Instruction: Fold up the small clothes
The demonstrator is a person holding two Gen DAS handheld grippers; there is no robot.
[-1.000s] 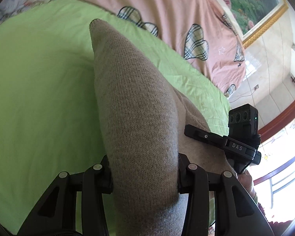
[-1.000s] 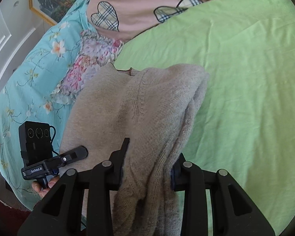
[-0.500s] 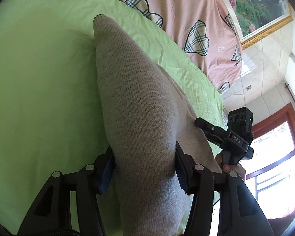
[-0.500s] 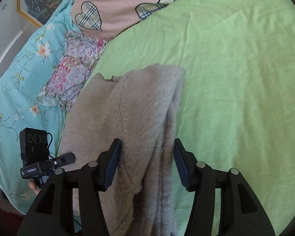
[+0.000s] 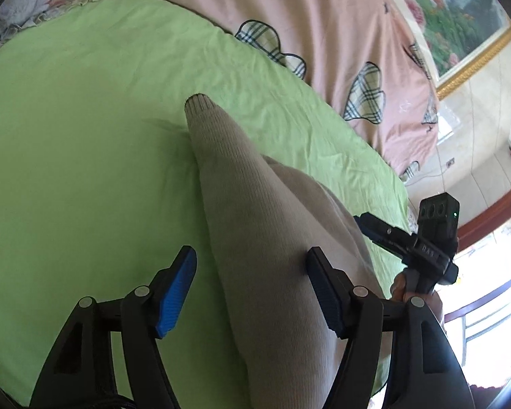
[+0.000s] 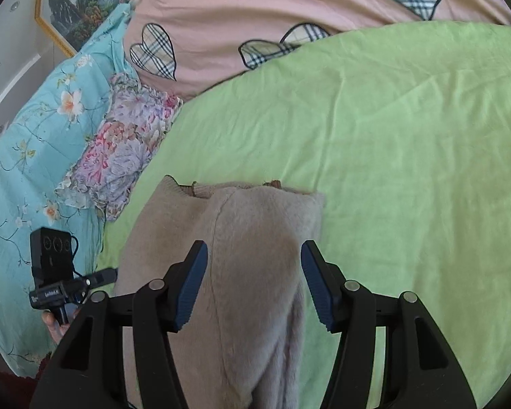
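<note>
A beige knit sweater [image 5: 255, 238] lies on the green bedsheet [image 5: 85, 136] in the lower middle of both wrist views, its sleeve end pointing toward the upper middle of the left view. The left tongs [image 5: 252, 289] have just been opening — the sleeve runs between the blue pads, the left pad clear of it. The right tongs [image 6: 253, 284] stand apart too, their jaws straddling the bunched sweater without pressing it.
</note>
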